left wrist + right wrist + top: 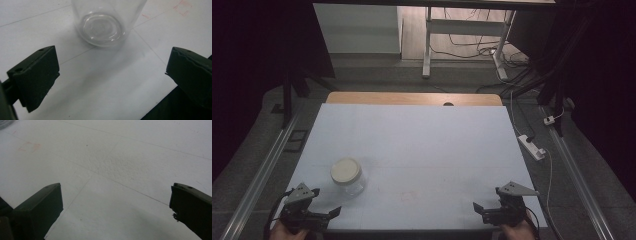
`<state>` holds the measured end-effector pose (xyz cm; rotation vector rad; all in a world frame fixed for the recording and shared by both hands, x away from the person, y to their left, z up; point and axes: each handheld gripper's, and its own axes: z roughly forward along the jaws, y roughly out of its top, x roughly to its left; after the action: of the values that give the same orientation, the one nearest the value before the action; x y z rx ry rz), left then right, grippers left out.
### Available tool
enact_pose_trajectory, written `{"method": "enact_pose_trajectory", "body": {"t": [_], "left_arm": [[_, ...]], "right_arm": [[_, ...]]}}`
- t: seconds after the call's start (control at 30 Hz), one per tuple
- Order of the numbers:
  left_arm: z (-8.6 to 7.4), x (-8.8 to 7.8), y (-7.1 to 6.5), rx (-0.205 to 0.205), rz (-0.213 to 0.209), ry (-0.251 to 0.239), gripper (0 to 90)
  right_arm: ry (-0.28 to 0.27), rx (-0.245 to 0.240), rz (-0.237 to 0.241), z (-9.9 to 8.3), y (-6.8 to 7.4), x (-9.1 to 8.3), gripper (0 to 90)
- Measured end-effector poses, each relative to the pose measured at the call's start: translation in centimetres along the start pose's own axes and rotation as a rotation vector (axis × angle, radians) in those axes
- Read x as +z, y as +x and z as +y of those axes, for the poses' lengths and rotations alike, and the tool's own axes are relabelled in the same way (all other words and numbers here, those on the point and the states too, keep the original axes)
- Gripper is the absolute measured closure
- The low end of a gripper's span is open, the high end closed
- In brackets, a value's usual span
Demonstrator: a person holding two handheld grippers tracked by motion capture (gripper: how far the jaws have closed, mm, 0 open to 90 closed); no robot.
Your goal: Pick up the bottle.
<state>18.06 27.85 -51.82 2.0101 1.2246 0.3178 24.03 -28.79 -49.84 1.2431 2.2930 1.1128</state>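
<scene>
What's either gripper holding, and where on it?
Nothing. Left gripper and right gripper are both open; the jar stands free ahead of the left one.

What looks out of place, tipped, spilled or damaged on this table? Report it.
Nothing stands out. The clear jar stands upright on the white table with its pale lid on, and it looks empty, with no spill around it. The left claw and right claw are both open, apart from the jar. Faint red marks on the surface look like placement guides.
</scene>
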Motion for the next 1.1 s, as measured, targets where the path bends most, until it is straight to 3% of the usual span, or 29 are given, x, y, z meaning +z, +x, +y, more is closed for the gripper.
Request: {"method": "enact_pose_trajectory", "body": {"t": [0.67,0.77,0.97,1.1], "left_arm": [[1.4,0.9,0.3,0.040,0.039,-0.009,0.0],[1.7,1.0,0.4,0.049,0.028,-0.011,0.0],[2.1,1.5,1.0,0.063,-0.025,-0.063,0.0],[2.5,2.1,1.2,0.066,-0.049,-0.060,0.0]], "right_arm": [[0.018,-0.035,0.014,0.1,0.3,0.2,0.0],[0.021,-0.038,0.016,0.1,0.3,0.2,0.0],[0.021,-0.044,0.017,0.1,0.4,0.2,0.0],[0.021,-0.043,0.018,0.1,0.3,0.2,0.0]]}}
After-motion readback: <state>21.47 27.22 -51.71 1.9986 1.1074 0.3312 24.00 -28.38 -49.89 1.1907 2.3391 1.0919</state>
